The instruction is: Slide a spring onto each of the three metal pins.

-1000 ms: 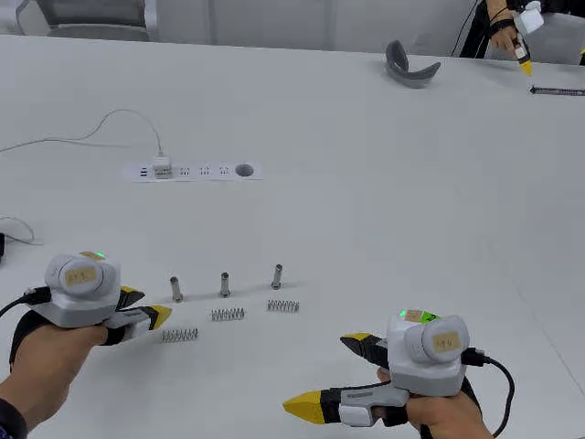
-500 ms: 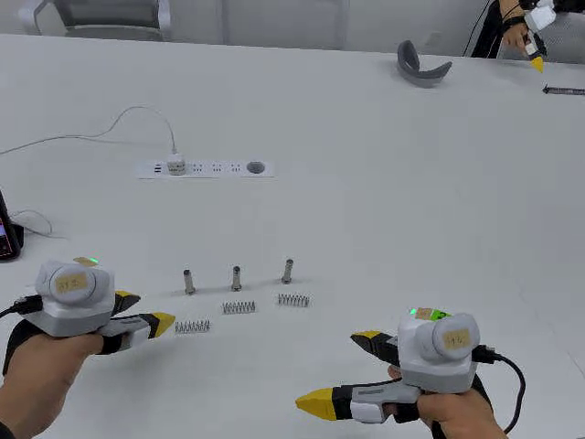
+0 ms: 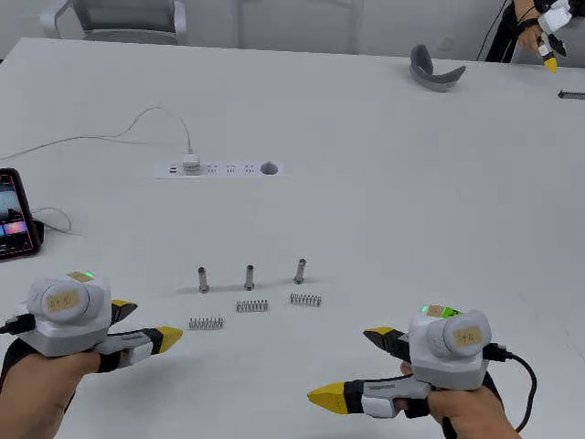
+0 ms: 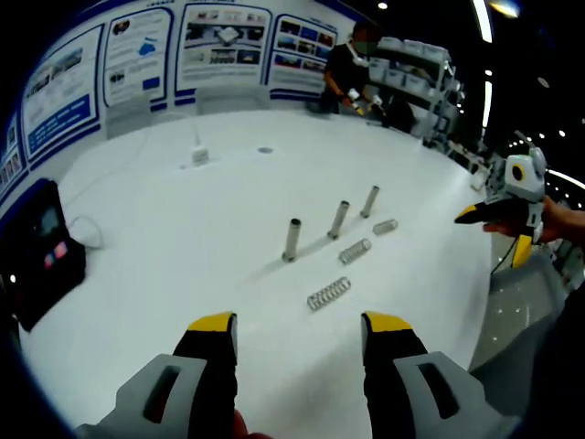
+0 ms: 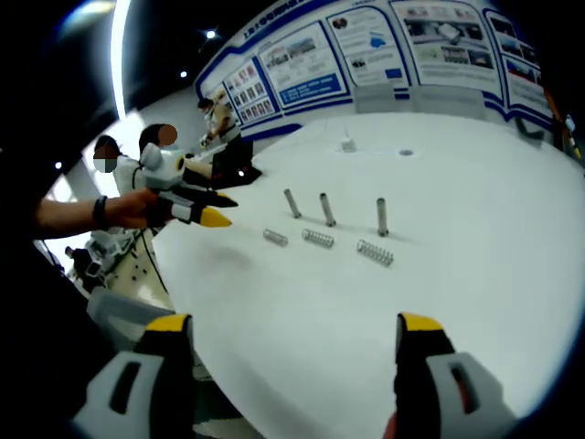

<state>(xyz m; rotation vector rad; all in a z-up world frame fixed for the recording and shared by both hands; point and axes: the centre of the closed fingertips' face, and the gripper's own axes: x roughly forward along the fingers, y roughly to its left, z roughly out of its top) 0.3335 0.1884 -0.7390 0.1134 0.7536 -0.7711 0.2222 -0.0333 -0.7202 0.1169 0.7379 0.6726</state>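
Three springs (image 3: 251, 305) lie flat on the white table (image 3: 384, 210), each just in front of one of the three upright metal pins (image 3: 249, 276) and apart from it; we see none threaded. Against the views of a moment ago, what has shifted is mostly our headset: the whole scene has slid, and a phone (image 3: 14, 215) has come in at the left edge. Pins and springs keep the same arrangement. Our left gripper (image 3: 146, 322) hovers near the leftmost spring (image 3: 206, 323), jaws spread wide and empty. The right gripper (image 3: 350, 366) hangs well apart from the row, jaws gaping too, holding nothing. We judge the task not yet begun: the first pick lies ahead, likely the leftmost spring.
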